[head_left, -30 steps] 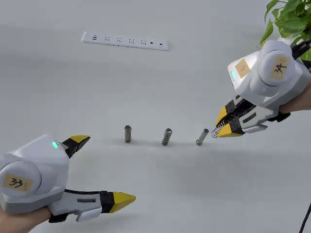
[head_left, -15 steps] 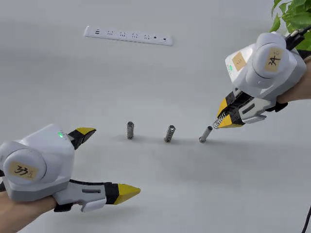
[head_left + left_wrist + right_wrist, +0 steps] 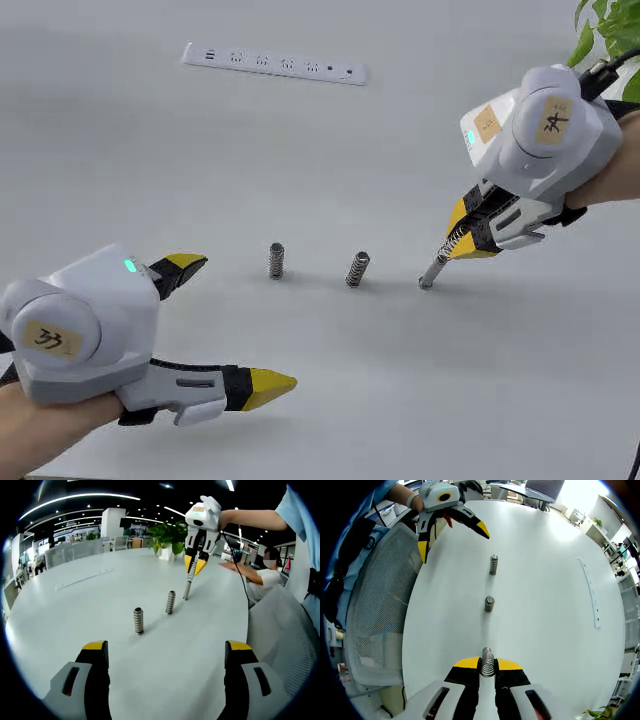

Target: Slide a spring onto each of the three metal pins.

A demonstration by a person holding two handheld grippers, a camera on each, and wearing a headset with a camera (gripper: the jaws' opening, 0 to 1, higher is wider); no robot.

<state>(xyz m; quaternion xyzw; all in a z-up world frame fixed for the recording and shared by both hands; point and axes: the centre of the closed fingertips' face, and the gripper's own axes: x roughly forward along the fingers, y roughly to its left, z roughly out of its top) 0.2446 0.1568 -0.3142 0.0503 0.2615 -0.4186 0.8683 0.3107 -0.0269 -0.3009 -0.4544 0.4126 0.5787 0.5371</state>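
The table (image 3: 150, 170) is a broad, round white top, matt and plain, with a white power strip (image 3: 275, 62) lying flat toward its far edge, well apart from the work. Around it is an open-plan office. Strip lights cross a dark ceiling and rows of desks stand behind. A leafy plant (image 3: 167, 534) sits at the table's far side, a grey mesh chair (image 3: 380, 605) is drawn up to the rim, and another person (image 3: 260, 580) sits at the edge. Three pins stand in a row near the middle of the top. The first pin (image 3: 277, 260) and the middle pin (image 3: 357, 268) are upright, each with coils wound round it. The right gripper (image 3: 458, 242) hangs over the third pin (image 3: 430, 275), its fingers pinched on a spring (image 3: 449, 245) whose lower end meets that pin's tip. Whether it has begun to go round the pin I cannot tell. The left gripper (image 3: 235, 322) hovers low over the table, well clear of the pins, its fingers spread wide with nothing between them.
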